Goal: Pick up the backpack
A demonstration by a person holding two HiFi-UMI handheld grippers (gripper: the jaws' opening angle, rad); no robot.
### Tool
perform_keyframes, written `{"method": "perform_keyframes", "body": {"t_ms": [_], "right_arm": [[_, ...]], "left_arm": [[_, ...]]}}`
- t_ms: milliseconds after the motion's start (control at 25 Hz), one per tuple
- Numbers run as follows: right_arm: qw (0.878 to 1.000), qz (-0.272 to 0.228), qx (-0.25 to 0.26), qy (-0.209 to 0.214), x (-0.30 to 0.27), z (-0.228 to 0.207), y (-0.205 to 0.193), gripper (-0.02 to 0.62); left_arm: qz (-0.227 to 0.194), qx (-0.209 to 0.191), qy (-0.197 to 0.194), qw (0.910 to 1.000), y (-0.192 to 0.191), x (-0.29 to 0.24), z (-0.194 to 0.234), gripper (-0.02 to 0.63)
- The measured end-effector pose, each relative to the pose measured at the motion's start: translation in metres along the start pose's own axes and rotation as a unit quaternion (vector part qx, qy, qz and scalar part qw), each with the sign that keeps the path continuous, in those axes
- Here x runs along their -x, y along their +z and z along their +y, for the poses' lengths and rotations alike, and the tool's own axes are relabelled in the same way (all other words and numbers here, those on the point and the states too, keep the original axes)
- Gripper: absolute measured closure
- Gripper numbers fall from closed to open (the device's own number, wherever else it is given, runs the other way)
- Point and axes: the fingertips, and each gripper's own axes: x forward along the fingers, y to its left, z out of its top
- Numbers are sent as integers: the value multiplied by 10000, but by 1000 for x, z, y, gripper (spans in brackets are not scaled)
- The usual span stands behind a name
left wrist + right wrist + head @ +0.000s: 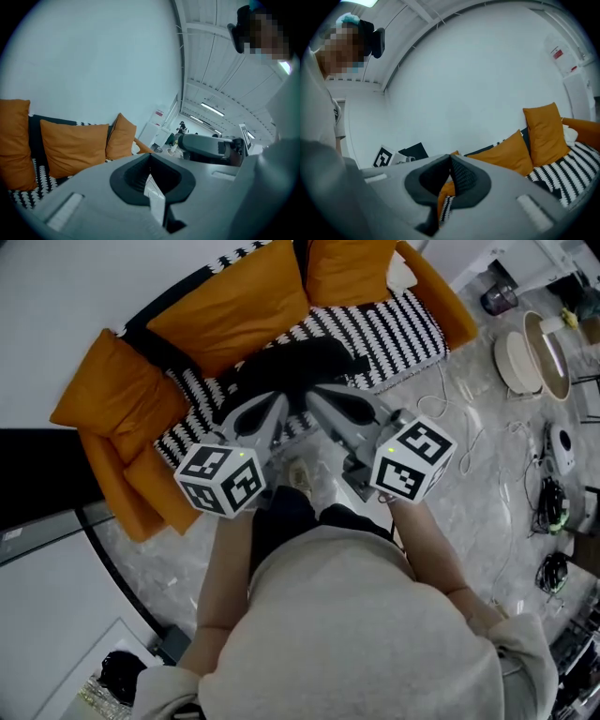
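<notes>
A black backpack (302, 367) lies on the black-and-white striped seat of a sofa (403, 329), in front of the orange back cushions. Both grippers are held out side by side, pointing at the sofa, their tips just short of the backpack's near edge. My left gripper (278, 402) is shut with nothing between its jaws; in the left gripper view its jaws (150, 162) meet in a closed seam. My right gripper (315, 397) is shut and empty too, and its jaws (450, 164) are pressed together in the right gripper view. Neither gripper view shows the backpack clearly.
Orange cushions (234, 306) line the sofa's back and its left arm (117, 395). Loose cables (469, 442) trail over the marble floor to the right, near round white objects (516, 362) and dark gear (553, 502). A dark-edged glass surface (56, 531) stands at the left.
</notes>
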Motion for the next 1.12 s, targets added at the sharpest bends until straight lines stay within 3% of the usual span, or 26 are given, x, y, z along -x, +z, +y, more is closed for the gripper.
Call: {"method": "perform_keyframes", "body": {"t_ms": [520, 760, 920, 1120], "right_arm": [[9992, 277, -285, -31, -53, -40, -2, 592], [9977, 592, -318, 67, -71, -58, -23, 592], [9956, 904, -232, -20, -79, -89, -37, 592], [9949, 950, -334, -89, -87, -130, -39, 592]], "left_arm": [[215, 324, 2, 9992, 1, -25, 50, 600], [382, 654, 216, 9969, -19, -35, 75, 599], [480, 763, 428, 9950, -29, -46, 92, 600], [536, 982, 611, 9918, -42, -60, 119, 598]]}}
